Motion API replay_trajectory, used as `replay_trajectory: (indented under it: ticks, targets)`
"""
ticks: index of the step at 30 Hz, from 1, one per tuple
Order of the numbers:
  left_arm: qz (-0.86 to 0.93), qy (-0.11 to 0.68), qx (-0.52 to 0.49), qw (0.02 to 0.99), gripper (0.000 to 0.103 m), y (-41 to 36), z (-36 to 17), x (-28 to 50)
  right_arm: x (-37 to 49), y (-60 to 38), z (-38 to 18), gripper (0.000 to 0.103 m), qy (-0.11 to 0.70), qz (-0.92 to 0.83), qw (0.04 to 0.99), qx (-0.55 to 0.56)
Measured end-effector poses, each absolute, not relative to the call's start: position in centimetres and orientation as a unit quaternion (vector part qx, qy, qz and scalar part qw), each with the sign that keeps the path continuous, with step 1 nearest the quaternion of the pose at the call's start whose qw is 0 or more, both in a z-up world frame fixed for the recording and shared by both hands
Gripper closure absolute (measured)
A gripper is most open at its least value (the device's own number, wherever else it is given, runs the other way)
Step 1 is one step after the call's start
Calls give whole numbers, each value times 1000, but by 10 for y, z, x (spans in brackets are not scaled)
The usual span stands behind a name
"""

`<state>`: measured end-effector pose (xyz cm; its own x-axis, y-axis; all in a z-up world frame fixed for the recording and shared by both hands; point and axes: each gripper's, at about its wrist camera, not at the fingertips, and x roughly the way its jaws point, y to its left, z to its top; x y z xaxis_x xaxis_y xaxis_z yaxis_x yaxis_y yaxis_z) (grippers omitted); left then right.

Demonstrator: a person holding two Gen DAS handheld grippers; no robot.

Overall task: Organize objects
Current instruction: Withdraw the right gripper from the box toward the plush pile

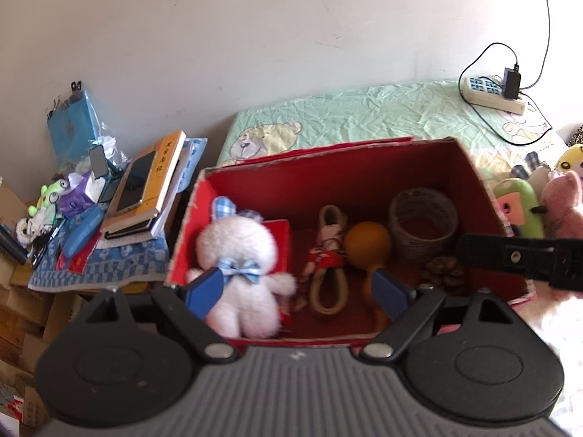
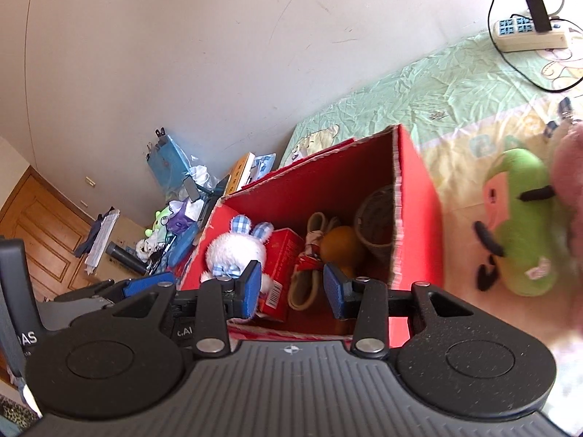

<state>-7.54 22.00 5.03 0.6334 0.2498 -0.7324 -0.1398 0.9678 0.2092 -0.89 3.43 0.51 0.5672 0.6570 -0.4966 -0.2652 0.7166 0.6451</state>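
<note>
So the white bunny point(image 1: 240, 273) is already in the red box point(image 1: 364, 167), left end. Both grippers are spread with nothing in them. The green plush point(image 2: 517, 218) lies on the bed at about 2 o'clock from the right gripper point(image 2: 293, 287), long axis roughly upright in its view, so the right one's nearer than the left gripper point(image 1: 298, 291).

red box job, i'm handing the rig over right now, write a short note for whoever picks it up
Left gripper: open, nothing in it, over the near edge of the red box.
Right gripper: jaws apart, nothing between them, also above the box.
In the box: white bunny plush at the left, small red carton beside it, rope toy, orange gourd, woven basket, pine cone.
Done: those six are packed.
Left: green plush and pink plush lie on the bed right of the box; probably next. Another yellow toy sits behind them.
</note>
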Motion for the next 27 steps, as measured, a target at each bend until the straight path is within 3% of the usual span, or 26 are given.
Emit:
replay_trajectory:
  ticks: [27]
  targets:
    - [64,454,17,888,7,98,48,-75,-39,-73,1,60,415,253,847,215]
